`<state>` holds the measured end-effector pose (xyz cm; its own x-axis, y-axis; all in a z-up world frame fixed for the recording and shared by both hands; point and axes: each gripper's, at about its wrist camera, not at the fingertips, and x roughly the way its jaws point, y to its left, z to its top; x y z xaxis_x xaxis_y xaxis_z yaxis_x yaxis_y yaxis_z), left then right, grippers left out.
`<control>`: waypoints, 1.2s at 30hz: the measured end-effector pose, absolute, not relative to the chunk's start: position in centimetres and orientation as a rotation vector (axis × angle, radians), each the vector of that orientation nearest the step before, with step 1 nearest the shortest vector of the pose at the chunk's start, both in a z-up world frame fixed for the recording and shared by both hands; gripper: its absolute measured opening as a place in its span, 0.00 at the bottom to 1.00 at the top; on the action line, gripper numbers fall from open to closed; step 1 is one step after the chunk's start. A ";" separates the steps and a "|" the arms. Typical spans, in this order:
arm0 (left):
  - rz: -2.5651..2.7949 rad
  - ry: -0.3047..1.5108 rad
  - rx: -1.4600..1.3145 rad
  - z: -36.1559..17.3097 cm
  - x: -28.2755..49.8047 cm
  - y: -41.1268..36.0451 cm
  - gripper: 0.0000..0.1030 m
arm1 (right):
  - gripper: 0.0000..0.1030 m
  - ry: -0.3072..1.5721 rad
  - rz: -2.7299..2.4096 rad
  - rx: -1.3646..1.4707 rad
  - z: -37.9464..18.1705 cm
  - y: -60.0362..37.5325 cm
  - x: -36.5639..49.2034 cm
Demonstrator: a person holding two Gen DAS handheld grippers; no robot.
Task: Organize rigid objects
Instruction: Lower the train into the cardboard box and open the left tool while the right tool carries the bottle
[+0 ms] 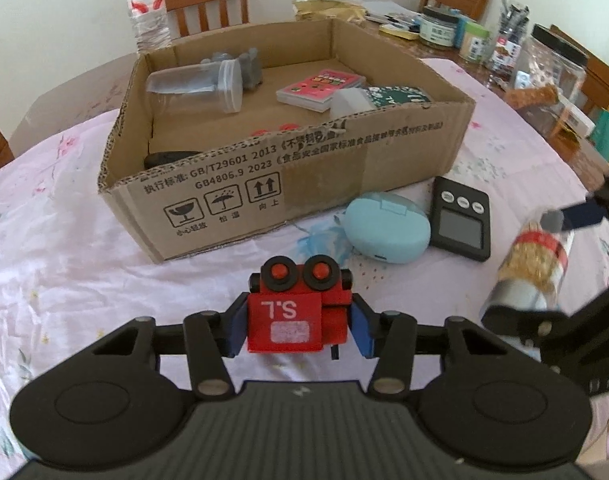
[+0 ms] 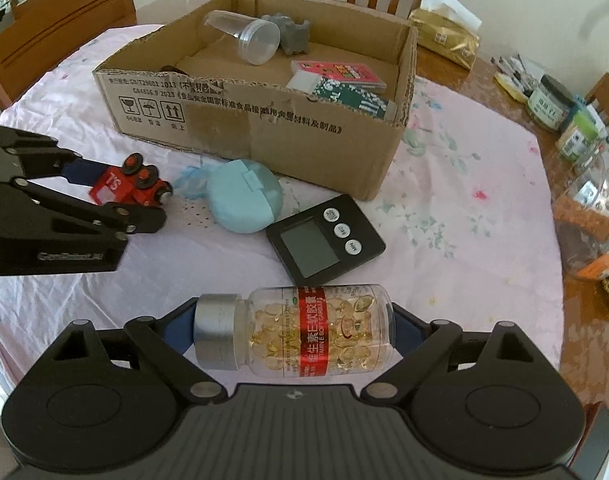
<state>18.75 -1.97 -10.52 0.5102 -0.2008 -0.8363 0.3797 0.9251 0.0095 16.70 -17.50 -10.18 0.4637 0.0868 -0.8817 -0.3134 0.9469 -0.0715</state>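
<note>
We are working over the cloth-covered table (image 2: 464, 216), and the cardboard box (image 1: 304, 176) at its middle is where things go. It already holds a clear lidded jar (image 1: 200, 84) on its side, a grey figure (image 1: 246, 66), a pink card pack (image 1: 320, 88) and a green-patterned box (image 2: 354, 96).

Our right gripper (image 2: 294, 330) has the capsule bottle (image 2: 304, 332) end to end between its pads, cap against one, base against the other. That long hold looks risky: the round bottle could pivot or slip out on the lift.

Our left gripper (image 1: 296, 326) is clamped on the red toy locomotive (image 1: 300, 304), low on its body — it may tip forward.

Still on the cloth just before the box sit the light-blue case (image 2: 242, 196) and the black digital timer (image 2: 324, 240), which a low swing could knock.
</note>
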 end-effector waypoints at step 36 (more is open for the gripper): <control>-0.370 0.919 0.263 -2.5 28.6 -0.6 0.49 | 0.94 0.896 0.390 -0.284 -0.7 -18.5 20.7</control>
<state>28.55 -0.61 -2.53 0.5508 -0.1984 -0.8107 0.4195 0.9055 0.0634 20.66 -18.54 -0.74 0.5624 0.2095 -0.7999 -0.4427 0.8933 -0.0773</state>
